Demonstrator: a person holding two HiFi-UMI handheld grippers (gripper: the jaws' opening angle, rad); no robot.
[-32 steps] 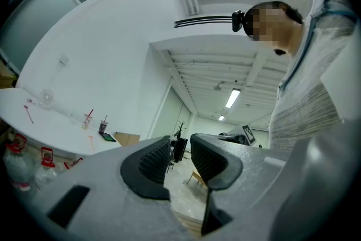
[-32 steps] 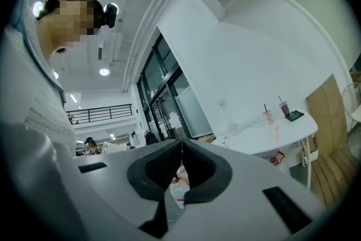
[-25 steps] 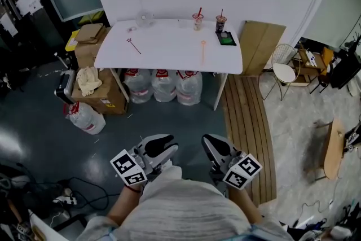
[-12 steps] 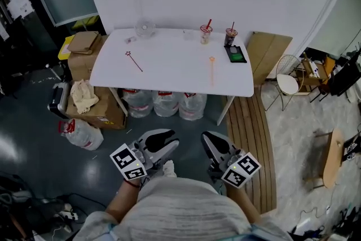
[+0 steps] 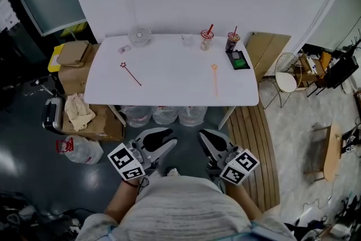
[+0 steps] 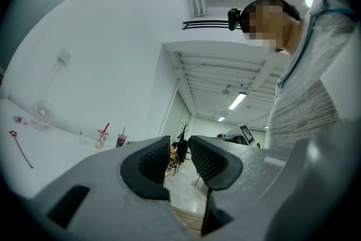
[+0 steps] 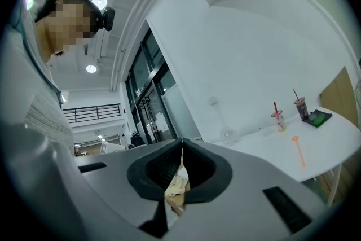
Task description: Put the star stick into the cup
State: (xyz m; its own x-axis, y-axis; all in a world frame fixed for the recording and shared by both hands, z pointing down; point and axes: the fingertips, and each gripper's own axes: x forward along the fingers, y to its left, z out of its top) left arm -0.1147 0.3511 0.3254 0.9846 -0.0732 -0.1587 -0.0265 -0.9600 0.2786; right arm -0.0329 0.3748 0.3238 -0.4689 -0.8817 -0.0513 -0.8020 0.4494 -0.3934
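Two star sticks lie on the white table (image 5: 169, 73): a thin red star stick (image 5: 130, 73) at the left and an orange star stick (image 5: 215, 78) at the right. At the table's back stand a cup with a red straw (image 5: 206, 39), a dark cup (image 5: 231, 41) and a small clear cup (image 5: 187, 39). Both grippers hang low near my body, far short of the table. My left gripper (image 5: 162, 140) has its jaws a little apart with nothing between them. My right gripper (image 5: 206, 139) is shut and empty. The red star stick (image 6: 20, 147) shows in the left gripper view, the orange star stick (image 7: 299, 150) in the right gripper view.
A green flat device (image 5: 239, 60) lies by the dark cup, and a small fan (image 5: 139, 36) stands at the back left. Water jugs (image 5: 165, 114) sit under the table. Cardboard boxes (image 5: 73, 56) stand at the left, a wooden board (image 5: 248, 138) and a chair (image 5: 285, 80) at the right.
The table has come nearer and lower in the head view and now looks larger. Both grippers stay low by my body, held as before.
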